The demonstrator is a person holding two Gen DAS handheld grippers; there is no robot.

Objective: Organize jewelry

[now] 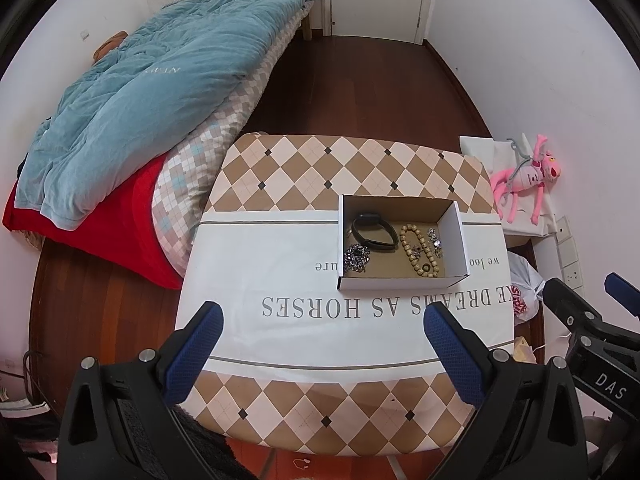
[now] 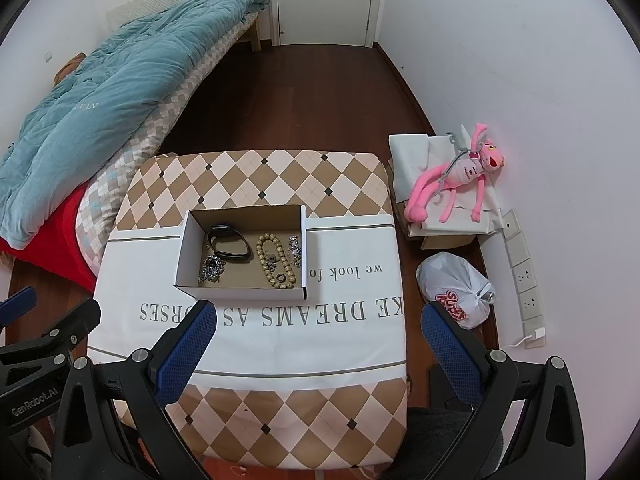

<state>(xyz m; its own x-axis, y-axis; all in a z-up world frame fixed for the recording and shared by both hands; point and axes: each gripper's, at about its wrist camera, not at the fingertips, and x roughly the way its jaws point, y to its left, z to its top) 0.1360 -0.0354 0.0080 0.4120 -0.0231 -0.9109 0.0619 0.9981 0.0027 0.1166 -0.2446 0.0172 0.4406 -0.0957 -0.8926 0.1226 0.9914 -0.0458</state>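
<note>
An open cardboard box (image 1: 458,232) (image 2: 188,256) sits on the cloth-covered table (image 1: 280,272) (image 2: 340,320). Inside lie a black watch band (image 1: 374,232) (image 2: 230,246), a wooden bead bracelet (image 1: 420,250) (image 2: 276,260), a silver chain (image 1: 356,258) (image 2: 212,269) and small silver pieces (image 1: 435,242) (image 2: 294,248). My left gripper (image 1: 324,316) is open and empty above the table's near half. My right gripper (image 2: 320,314) is open and empty, just in front of the box; it also shows in the left wrist view (image 1: 580,292).
A bed with a teal quilt (image 1: 140,92) (image 2: 92,108) and red blanket (image 1: 120,224) stands left of the table. A pink plush toy (image 2: 460,176) (image 1: 528,178) lies on boxes at the right. A white plastic bag (image 2: 456,288) and power strip (image 2: 524,276) are on the floor.
</note>
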